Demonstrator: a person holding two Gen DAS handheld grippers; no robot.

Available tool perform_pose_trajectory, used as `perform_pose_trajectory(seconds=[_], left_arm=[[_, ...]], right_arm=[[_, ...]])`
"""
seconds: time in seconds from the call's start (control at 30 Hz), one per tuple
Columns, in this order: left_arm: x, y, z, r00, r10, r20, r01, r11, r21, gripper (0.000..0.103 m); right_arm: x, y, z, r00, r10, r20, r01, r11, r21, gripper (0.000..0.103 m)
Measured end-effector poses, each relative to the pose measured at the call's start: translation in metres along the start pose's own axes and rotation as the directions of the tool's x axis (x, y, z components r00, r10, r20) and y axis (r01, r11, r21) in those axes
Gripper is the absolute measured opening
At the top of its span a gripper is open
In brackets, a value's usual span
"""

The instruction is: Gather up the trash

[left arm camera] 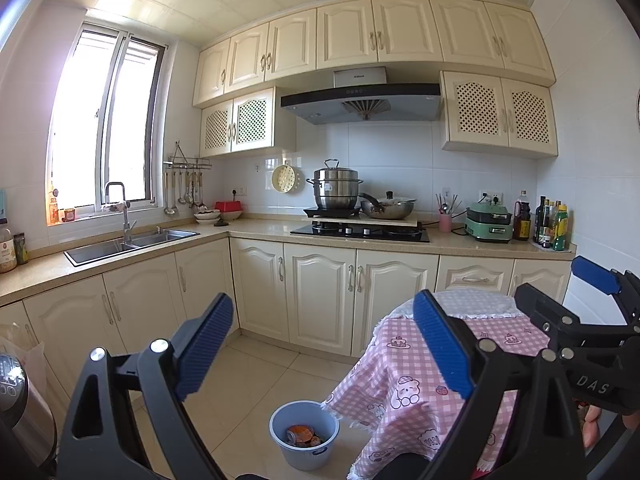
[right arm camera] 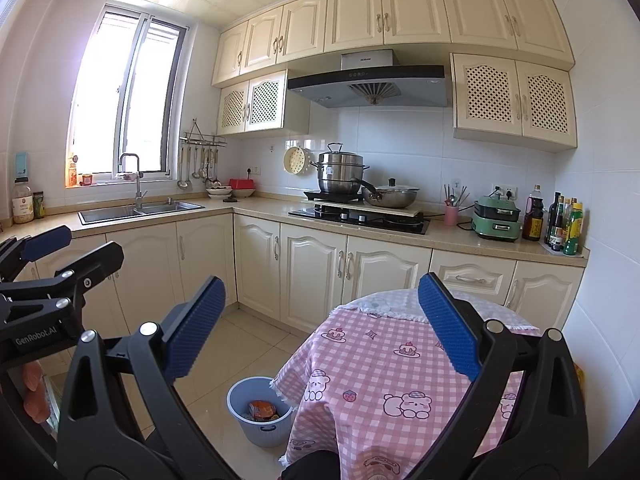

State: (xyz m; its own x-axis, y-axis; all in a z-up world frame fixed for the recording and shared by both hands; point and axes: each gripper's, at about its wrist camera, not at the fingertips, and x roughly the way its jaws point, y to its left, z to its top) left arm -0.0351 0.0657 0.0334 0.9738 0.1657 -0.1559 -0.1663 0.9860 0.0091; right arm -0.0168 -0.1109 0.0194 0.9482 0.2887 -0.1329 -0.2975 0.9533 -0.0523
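A light blue trash bin (left arm camera: 304, 436) stands on the tiled floor beside a round table with a pink checked cloth (left arm camera: 420, 380). Crumpled orange trash (left arm camera: 301, 435) lies inside it. The bin also shows in the right wrist view (right arm camera: 260, 416) with the trash (right arm camera: 262, 409) in it. My left gripper (left arm camera: 324, 344) is open and empty, held above the floor and bin. My right gripper (right arm camera: 320, 320) is open and empty, above the table's cloth (right arm camera: 380, 360). Each gripper shows at the edge of the other's view, the right one (left arm camera: 560, 292) and the left one (right arm camera: 68, 256).
Cream cabinets run along an L-shaped counter (right arm camera: 260, 206) with a sink (right arm camera: 140, 210), a hob with pots (right arm camera: 360, 216), a green cooker (right arm camera: 496, 220) and bottles (right arm camera: 564, 224). A steel appliance (left arm camera: 20, 400) stands at the far left.
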Motion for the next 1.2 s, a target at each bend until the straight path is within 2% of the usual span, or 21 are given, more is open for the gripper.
perform_pose_trajectory(seconds=[1.2], left_arm=[[0.0058,-0.0062,-0.0071,1.0,0.008,-0.024,-0.008,1.0,-0.008,0.09]], right_arm=[[0.0091,0.0009,-0.0051,1.0,0.007,-0.024,-0.007,1.0,0.003,0.095]])
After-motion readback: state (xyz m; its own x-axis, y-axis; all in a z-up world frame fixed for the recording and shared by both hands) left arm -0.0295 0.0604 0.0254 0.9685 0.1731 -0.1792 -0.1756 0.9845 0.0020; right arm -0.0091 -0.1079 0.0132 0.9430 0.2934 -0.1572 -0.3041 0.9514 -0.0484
